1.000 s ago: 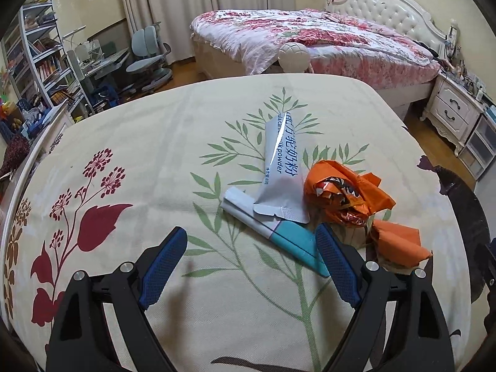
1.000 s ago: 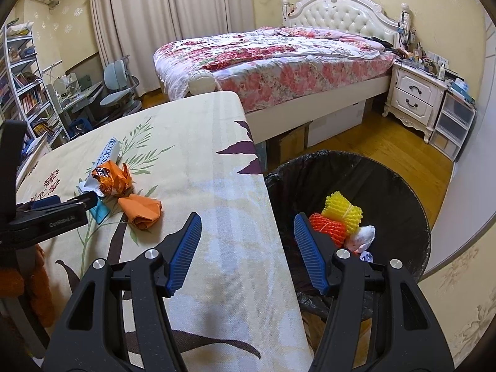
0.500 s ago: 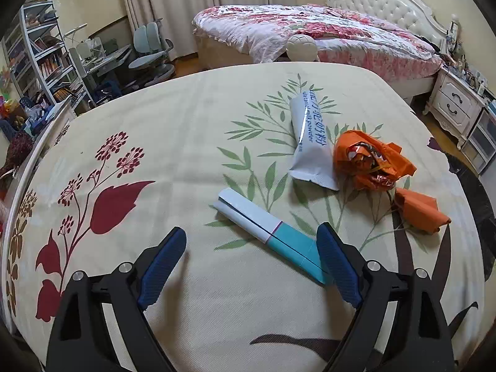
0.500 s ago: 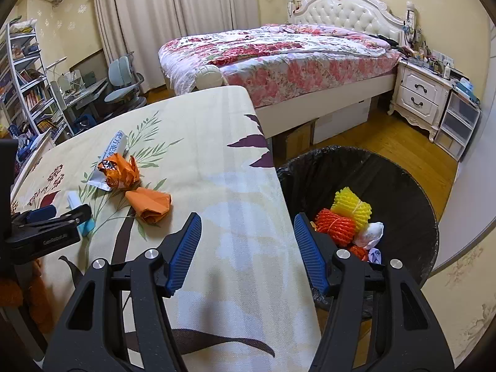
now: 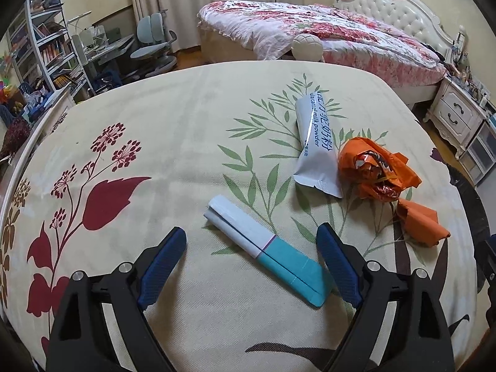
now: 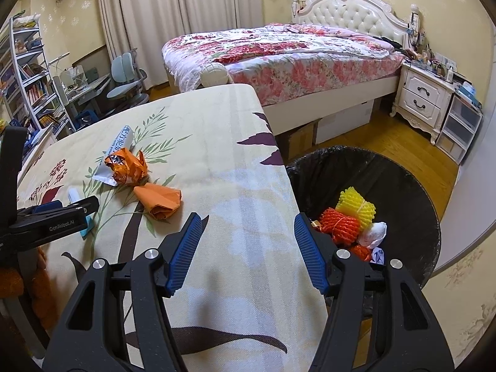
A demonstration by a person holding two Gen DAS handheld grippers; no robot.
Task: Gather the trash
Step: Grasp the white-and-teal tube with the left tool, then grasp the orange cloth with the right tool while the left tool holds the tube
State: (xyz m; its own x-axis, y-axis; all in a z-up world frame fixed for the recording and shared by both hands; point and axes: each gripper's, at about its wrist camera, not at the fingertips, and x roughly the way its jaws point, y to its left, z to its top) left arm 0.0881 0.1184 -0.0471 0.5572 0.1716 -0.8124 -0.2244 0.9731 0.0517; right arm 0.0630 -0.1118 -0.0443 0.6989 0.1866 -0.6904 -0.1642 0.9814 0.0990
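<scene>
The left gripper (image 5: 251, 248) was held wide open with nothing in it, low over the white and teal box (image 5: 266, 248) on the flowered table cloth (image 5: 173, 130). The box was lying slanted between the blue pads, its teal end just by the right pad (image 5: 338, 266) and its white end pointed up and left. For a good grab, the pads would best be turned square across the long side. The right gripper (image 6: 245, 248) was held open and empty by the black bin (image 6: 412, 186).
</scene>
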